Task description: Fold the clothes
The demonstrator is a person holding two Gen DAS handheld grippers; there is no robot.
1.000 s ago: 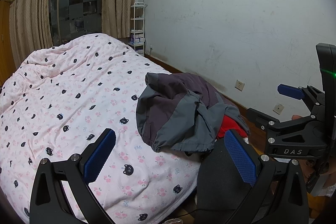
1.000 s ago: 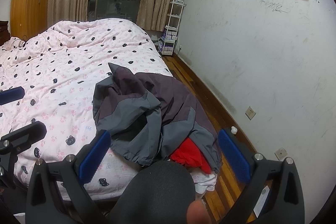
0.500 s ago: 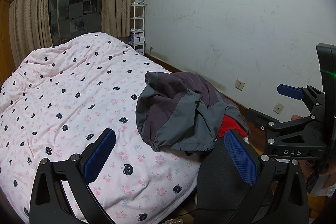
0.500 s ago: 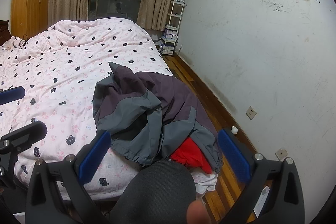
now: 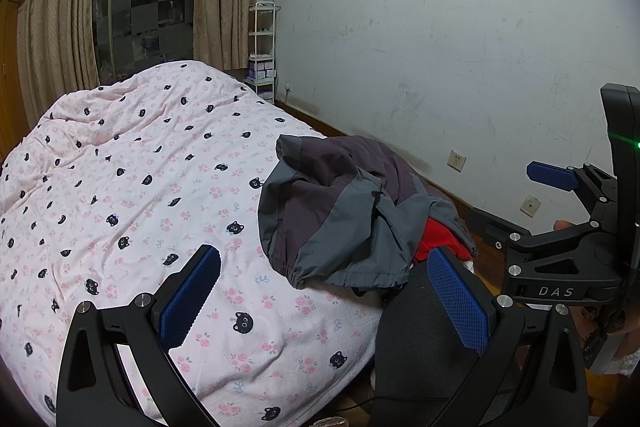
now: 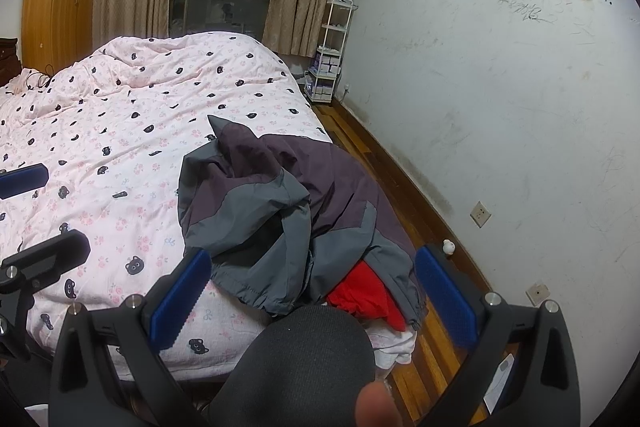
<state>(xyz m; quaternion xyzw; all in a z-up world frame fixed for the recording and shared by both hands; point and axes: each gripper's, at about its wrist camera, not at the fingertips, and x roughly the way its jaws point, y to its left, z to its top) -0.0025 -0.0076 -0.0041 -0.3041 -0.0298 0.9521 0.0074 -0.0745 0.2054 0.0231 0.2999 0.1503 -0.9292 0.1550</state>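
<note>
My left tongs [image 5: 320,301] and right tongs [image 6: 316,301] spread wide, empty, grey-purple jacket [image 6: 280,203] crumpled on the bed [image 6: 120,131], red garment [image 6: 366,291] beneath

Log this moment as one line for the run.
left gripper open | right gripper open | jacket crumpled on bed | untouched

1. Your bed [image 5: 132,187], under a pink cat-print duvet [image 6: 140,131], carries everything.
2. You've a crumpled grey-purple jacket [image 5: 336,215] at its near corner.
3. Red garment [image 6: 366,291] lies under the jacket's edge.
</note>
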